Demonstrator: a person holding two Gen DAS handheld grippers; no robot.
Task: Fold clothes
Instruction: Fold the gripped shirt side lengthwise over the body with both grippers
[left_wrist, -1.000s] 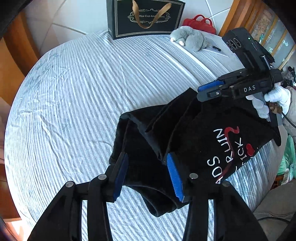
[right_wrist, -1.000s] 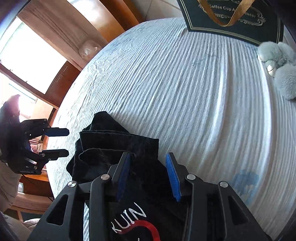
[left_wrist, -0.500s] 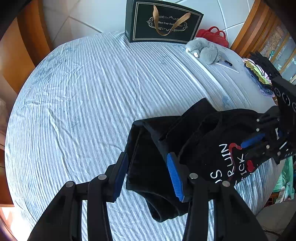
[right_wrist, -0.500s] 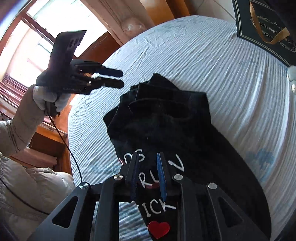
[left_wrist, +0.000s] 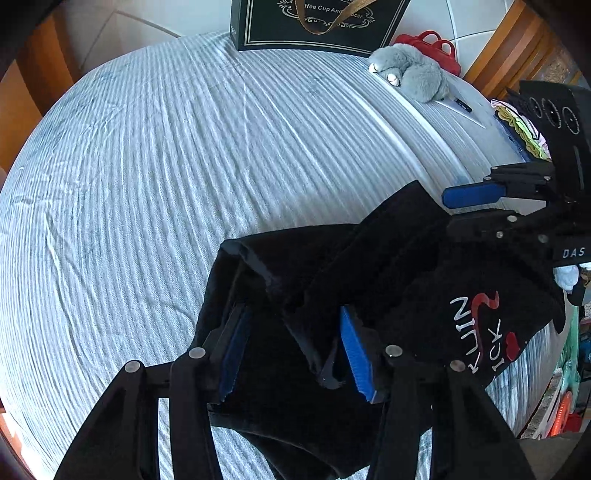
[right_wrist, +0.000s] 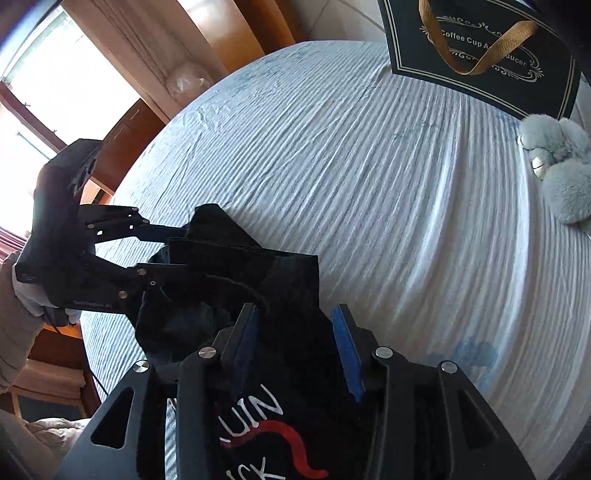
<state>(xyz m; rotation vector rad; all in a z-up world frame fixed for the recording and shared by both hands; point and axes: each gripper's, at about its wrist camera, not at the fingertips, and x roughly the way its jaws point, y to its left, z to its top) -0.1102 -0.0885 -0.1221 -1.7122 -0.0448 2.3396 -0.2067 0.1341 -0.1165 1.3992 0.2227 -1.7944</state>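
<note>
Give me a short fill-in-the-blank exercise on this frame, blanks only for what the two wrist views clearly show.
1. The black garment lies on a striped ____ sheet.
2. The left gripper has its fingers ____ above the garment.
3. The fluffy toy near the gift bag is ____ in colour.
4. The gift bag's ribbon handle is ____.

Missing words: blue; open; grey; gold
</note>
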